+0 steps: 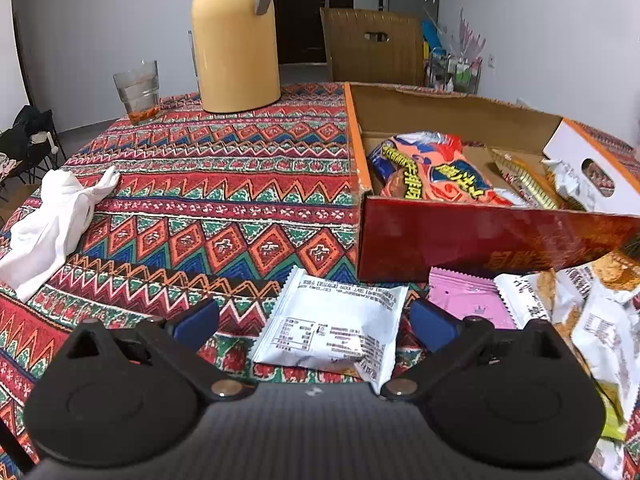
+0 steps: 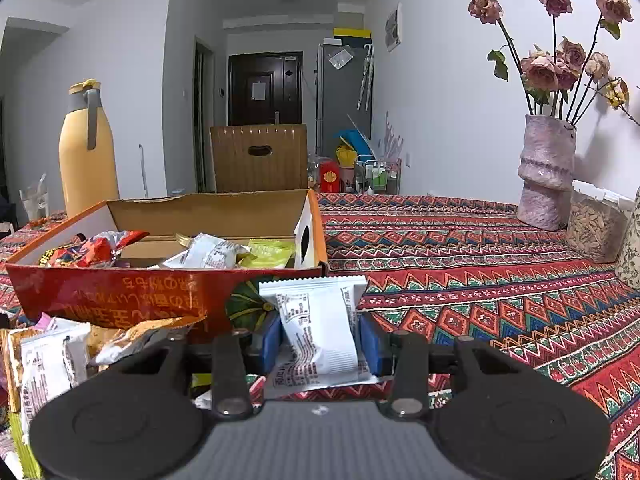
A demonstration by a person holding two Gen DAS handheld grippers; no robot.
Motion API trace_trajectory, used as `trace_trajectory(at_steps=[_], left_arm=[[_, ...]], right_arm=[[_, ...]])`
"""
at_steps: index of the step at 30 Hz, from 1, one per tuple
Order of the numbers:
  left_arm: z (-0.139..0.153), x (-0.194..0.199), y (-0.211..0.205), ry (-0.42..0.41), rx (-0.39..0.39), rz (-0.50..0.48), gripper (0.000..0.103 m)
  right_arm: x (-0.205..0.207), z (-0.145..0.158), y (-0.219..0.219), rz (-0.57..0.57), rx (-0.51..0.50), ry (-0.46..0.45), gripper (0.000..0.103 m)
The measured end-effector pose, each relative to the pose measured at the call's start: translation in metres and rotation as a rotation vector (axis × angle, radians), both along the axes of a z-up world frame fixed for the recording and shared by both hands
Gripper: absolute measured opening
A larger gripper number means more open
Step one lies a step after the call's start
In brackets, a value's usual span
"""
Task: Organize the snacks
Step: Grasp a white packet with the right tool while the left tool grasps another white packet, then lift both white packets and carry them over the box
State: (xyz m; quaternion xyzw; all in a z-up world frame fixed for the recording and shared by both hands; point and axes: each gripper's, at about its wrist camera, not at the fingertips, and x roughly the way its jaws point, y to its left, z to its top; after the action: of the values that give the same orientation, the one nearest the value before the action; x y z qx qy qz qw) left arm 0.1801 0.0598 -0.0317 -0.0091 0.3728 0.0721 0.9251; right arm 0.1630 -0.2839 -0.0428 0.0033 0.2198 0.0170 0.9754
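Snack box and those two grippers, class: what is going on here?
A person is sorting snacks into the open cardboard box on the patterned tablecloth. The right gripper is shut on a white snack packet, held upright in front of the box. The left gripper is open over another white packet lying flat beside loose snacks.

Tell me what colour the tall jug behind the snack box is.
The jug is pale yellow with a grey handle and collar; it shows best in the right wrist view.

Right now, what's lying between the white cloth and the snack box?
Nothing but bare patterned tablecloth. The left wrist view shows the white cloth at the left and the snack box at the right.
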Motion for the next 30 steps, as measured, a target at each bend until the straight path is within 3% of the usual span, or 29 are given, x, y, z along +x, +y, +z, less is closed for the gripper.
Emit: trace_trajectory(at_steps=[5,15,22,24,30], left_arm=[[-0.011,0.005,0.005,0.019,-0.015,0.017,0.100],[-0.010,-0.002,-0.001,-0.020,-0.027,-0.013,0.063],[-0.005,-0.010,-0.008,-0.064,-0.006,-0.033,0.051],[-0.004,-0.012,-0.008,-0.072,-0.009,-0.034,0.037],[-0.001,-0.018,-0.009,-0.076,-0.001,-0.064,0.035]], right_arm=[[0.000,0.000,0.001,0.006,-0.004,-0.003,0.041],[-0.001,0.000,0.001,0.002,-0.008,-0.011,0.041],[0.001,-0.002,0.002,0.000,-0.009,-0.002,0.041],[0.001,-0.002,0.002,0.000,-0.009,-0.001,0.041],[0.001,-0.002,0.001,0.000,-0.004,0.001,0.041]])
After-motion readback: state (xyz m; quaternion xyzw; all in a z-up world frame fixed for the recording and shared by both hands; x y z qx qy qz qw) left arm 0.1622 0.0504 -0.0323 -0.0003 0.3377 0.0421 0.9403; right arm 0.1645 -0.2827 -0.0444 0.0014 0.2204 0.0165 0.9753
